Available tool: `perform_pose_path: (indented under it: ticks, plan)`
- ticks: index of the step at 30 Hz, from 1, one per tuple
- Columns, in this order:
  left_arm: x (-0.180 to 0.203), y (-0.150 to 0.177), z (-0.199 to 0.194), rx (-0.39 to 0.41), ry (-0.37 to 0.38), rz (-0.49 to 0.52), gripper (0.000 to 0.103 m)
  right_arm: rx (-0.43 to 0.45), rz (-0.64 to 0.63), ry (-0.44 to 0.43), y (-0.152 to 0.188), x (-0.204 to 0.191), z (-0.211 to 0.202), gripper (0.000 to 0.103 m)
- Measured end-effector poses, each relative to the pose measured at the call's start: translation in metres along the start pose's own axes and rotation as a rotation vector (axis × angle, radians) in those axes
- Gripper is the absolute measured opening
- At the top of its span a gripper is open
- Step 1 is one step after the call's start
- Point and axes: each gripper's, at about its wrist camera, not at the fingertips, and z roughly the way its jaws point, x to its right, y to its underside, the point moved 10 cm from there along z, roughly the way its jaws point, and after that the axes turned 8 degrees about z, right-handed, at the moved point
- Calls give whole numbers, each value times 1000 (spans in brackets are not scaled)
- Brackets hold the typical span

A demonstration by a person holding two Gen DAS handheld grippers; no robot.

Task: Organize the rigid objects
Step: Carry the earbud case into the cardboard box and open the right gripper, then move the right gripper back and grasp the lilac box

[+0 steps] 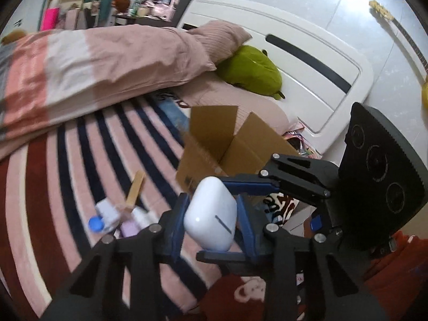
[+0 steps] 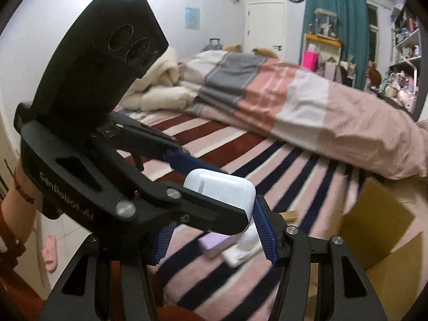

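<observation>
A white earbud case (image 1: pixel 211 214) hangs in the air above the striped blanket (image 1: pixel 53 187). My left gripper (image 1: pixel 212 200) is shut on it, one blue pad on each side. My right gripper (image 1: pixel 211 218) comes in from the right and clamps the same case from above and below. In the right wrist view the case (image 2: pixel 227 190) sits between the left gripper's (image 2: pixel 235 196) black fingers, which cross in front of my right gripper (image 2: pixel 214 214). The right pad (image 2: pixel 263 230) lies against the case's end; the other pad is partly hidden.
An open cardboard box (image 1: pixel 214 144) (image 2: pixel 379 230) stands on the bed near the headboard (image 1: pixel 307 61). A blue cap (image 1: pixel 95 223), white cube (image 1: pixel 107 211), wooden stick (image 1: pixel 135 187) and lilac box (image 2: pixel 214 243) lie below. A folded duvet (image 1: pixel 93 72) and green plush (image 1: pixel 251 72) lie behind.
</observation>
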Motion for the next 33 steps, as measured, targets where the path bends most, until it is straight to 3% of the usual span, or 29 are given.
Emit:
perform_pose_path:
  ticks: [10,15,18,22,25,28,30,33]
  plan:
    - [43,-69,115,-190,108,66,33,-38,174,129,3,121,-33,52]
    - [41,-69,164,-310,156,14,33,-180,284,162,26,177,-25,52]
    - [38,-68,173,-341,152,-2,34,-255,305,184,38,193,-18,52]
    - [28,-71,165,-321,78,12,71,-319,322,238,52,207,-13,54]
    - [18,-71,141,-284,29,31,72,-307,324,250,53,209,-16,72]
    - [0,-72,101,-213,-20,18,74,-274,304,242,47,200,-21,74]
    - [-18,-70,69,-163,-92,4,80,-238,284,203,38,182,-24,76]
    - [-46,-57,24,-105,-183,-24,82,-161,223,81,18,134,-25,101]
